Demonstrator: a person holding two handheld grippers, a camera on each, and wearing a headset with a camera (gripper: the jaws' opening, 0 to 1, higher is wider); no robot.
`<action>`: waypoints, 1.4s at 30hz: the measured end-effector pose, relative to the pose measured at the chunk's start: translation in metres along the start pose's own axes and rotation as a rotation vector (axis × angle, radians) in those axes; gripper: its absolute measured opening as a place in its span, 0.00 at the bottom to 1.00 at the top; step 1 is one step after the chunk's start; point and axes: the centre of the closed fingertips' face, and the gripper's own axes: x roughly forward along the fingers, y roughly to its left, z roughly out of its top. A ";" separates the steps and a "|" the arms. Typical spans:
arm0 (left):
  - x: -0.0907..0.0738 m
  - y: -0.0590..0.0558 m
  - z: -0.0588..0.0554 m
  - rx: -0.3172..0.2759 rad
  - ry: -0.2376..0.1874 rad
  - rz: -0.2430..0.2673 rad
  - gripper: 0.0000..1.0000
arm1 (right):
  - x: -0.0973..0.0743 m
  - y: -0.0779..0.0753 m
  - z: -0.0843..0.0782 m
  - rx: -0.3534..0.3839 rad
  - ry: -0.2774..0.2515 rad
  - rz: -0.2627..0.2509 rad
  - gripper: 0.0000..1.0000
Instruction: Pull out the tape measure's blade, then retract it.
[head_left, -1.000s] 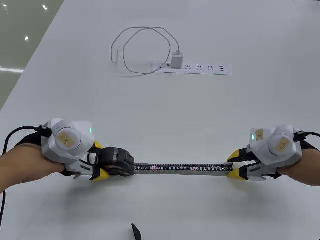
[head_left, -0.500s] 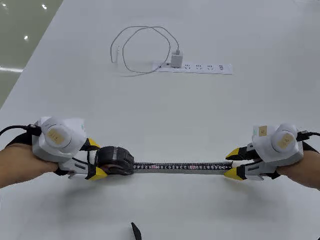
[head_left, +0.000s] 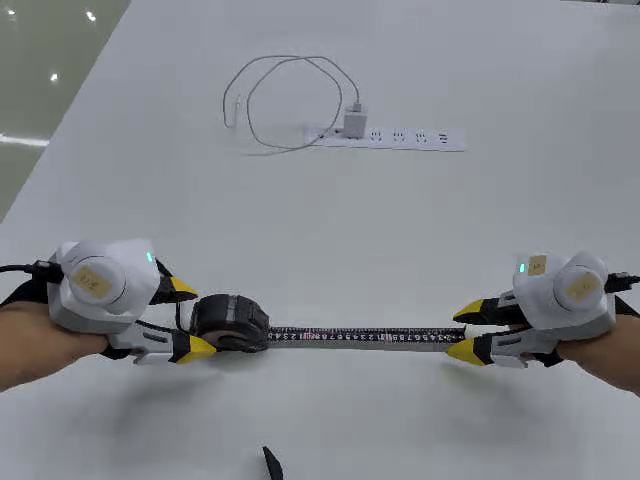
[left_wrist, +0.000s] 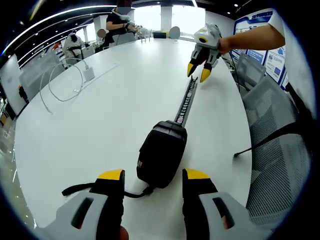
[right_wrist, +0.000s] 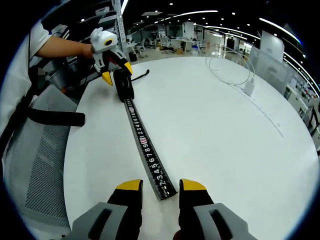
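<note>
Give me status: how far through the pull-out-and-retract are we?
Done: the blade is drawn out of the tape measure case and lies flat on the table. In hand: nothing gripped; the left gripper stands open at the case's rear, the right gripper open at the blade's tip. Left: retracting the blade.

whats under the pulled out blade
The blade lies flat on the white table; the strip of tabletop right beneath it is covered.

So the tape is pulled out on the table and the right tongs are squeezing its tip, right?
Not quite. The right tongs are open, not squeezing: the right gripper view shows the tape lying loose between them, pulled out on the table.
</note>
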 end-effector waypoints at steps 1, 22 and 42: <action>-0.002 0.000 0.002 -0.009 -0.013 0.006 0.43 | -0.001 0.000 0.001 0.000 -0.004 -0.008 0.27; -0.025 -0.006 0.003 -0.138 -0.114 0.096 0.53 | -0.012 0.020 0.010 0.064 -0.090 -0.115 0.39; -0.042 -0.022 -0.007 -0.234 -0.191 0.138 0.69 | -0.024 0.037 0.007 0.109 -0.144 -0.184 0.49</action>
